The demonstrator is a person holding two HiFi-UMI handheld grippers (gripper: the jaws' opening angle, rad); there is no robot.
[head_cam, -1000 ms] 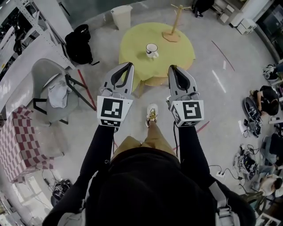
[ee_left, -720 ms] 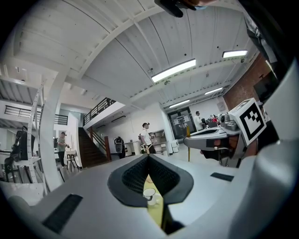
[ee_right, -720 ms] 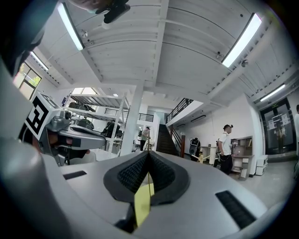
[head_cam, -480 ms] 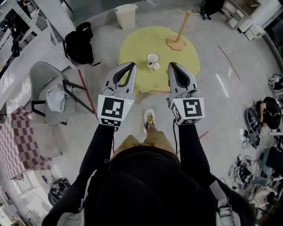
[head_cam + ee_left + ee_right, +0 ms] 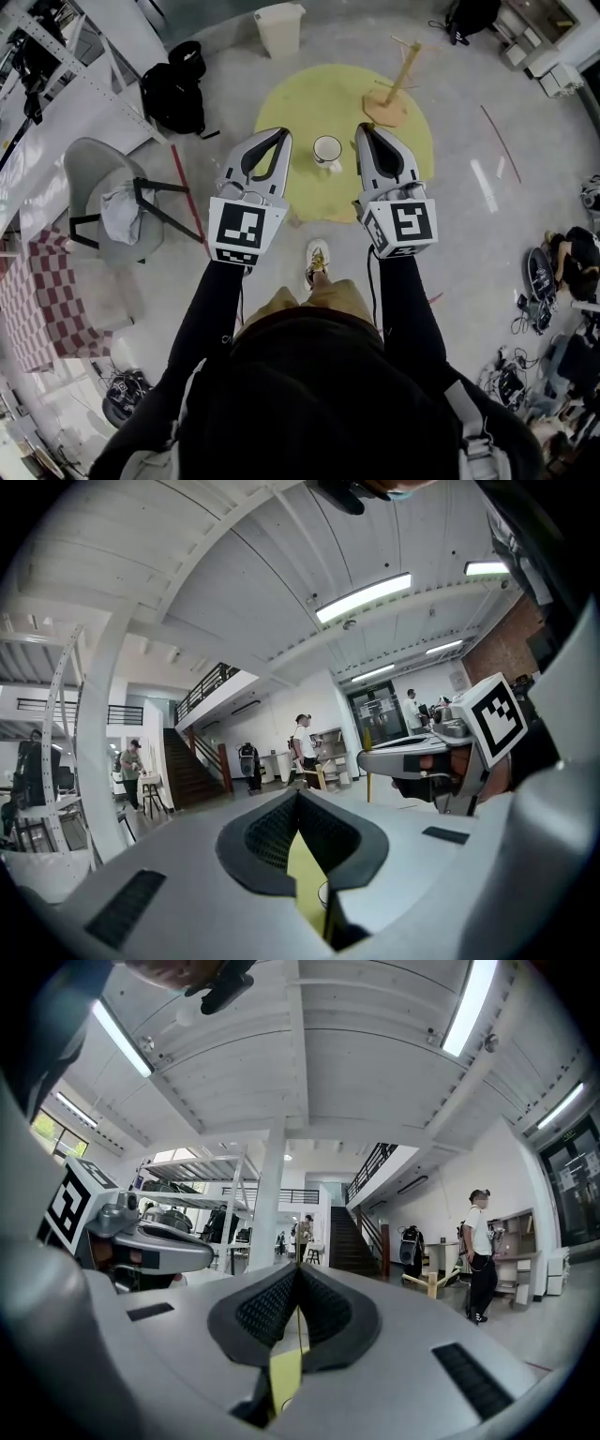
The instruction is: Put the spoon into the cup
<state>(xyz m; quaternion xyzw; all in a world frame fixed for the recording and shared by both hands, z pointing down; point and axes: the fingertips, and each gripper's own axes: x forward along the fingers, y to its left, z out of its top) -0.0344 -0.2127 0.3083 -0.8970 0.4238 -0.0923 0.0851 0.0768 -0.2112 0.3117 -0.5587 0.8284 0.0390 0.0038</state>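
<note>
We held the left gripper point(image 5: 279, 134) and right gripper point(image 5: 364, 128) level and side by side above the floor, each with its jaws closed tip to tip and nothing between them. The white cup point(image 5: 327, 150) stood upright on the round yellow table point(image 5: 309, 98), showing between the two grippers from overhead. A wooden stand point(image 5: 386, 109) stood near the table's far edge; a grey chair point(image 5: 92, 159) sat well to our left.
</note>
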